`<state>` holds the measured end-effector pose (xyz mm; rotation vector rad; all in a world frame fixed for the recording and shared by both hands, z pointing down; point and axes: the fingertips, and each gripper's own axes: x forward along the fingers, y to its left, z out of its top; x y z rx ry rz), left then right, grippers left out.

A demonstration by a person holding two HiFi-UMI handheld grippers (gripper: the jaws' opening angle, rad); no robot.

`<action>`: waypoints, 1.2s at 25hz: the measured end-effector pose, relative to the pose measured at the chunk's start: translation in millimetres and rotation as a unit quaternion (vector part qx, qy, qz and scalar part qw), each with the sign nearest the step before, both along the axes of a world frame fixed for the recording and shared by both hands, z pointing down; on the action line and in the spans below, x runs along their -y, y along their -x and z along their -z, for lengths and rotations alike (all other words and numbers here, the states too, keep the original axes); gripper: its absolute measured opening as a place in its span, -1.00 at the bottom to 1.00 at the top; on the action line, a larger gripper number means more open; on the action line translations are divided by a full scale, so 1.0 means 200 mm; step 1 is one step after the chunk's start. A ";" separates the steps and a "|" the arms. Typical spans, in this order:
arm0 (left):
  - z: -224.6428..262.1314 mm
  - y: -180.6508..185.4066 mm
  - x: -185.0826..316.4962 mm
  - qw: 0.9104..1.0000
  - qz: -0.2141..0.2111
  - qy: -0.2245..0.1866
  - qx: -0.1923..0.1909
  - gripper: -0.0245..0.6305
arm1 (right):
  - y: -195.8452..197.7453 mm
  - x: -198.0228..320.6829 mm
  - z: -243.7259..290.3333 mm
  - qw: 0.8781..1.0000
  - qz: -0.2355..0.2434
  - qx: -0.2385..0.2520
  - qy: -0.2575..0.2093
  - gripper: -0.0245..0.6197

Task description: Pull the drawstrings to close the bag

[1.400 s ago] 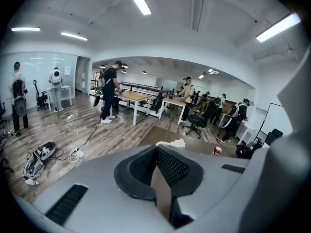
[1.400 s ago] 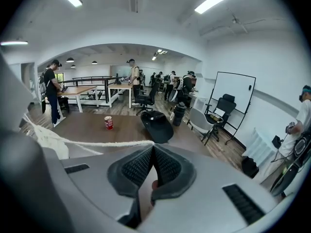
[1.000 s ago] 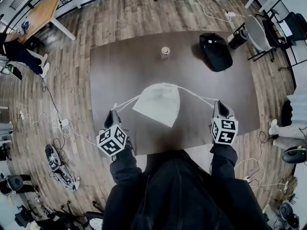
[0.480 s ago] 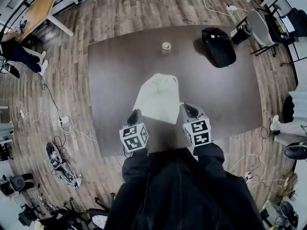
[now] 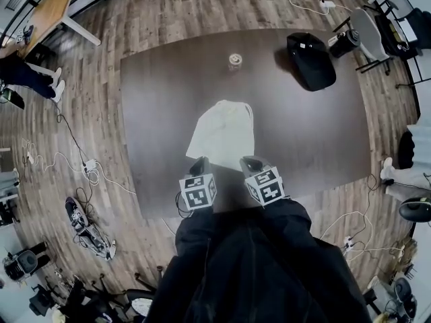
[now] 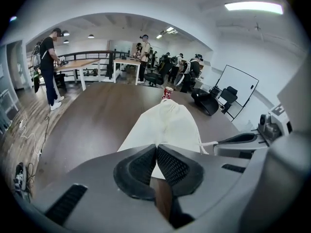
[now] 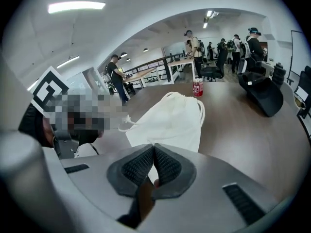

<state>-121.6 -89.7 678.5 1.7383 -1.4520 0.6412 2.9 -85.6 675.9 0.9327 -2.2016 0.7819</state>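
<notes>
A cream drawstring bag (image 5: 222, 134) lies flat on the dark table (image 5: 151, 113), with its gathered mouth at the far end. Both grippers sit side by side at the bag's near end, close to the table's front edge. My left gripper (image 5: 201, 161) is shut; a knotted drawstring end (image 7: 120, 125) shows beside it in the right gripper view. My right gripper (image 5: 248, 161) is shut too, and a slack drawstring (image 6: 210, 143) runs from the bag to its tip. The pads (image 6: 141, 165) meet with no gap in either gripper view; the pinch points are hidden.
A red can (image 5: 234, 61) stands beyond the bag near the far edge. A black backpack (image 5: 311, 59) lies at the far right of the table. Cables and chairs are on the wooden floor around it, and people stand at desks in the background.
Both grippers have come inward from wide apart to side by side at the bag's near end. The drawstrings, taut a second ago, now hang slack. The bag's mouth stays gathered.
</notes>
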 end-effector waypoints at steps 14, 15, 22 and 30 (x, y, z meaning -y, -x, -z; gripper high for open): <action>-0.18 -0.05 -0.16 0.999 -0.023 0.049 -0.005 -0.82 | 0.02 -0.20 -0.25 0.997 0.027 -0.023 0.074 -0.59; -0.18 -0.05 -0.18 0.998 -0.022 0.051 -0.006 -0.81 | 0.02 -0.22 -0.26 0.996 0.030 -0.022 0.079 -0.53; -0.06 -0.08 -0.19 0.999 -0.022 0.023 -0.024 -0.56 | -0.03 -0.18 -0.09 0.999 0.013 -0.002 0.032 -0.44; 0.41 -0.19 -0.01 0.994 -0.034 -0.104 -0.016 -0.60 | -0.11 0.03 0.47 0.991 -0.026 0.037 -0.125 -0.67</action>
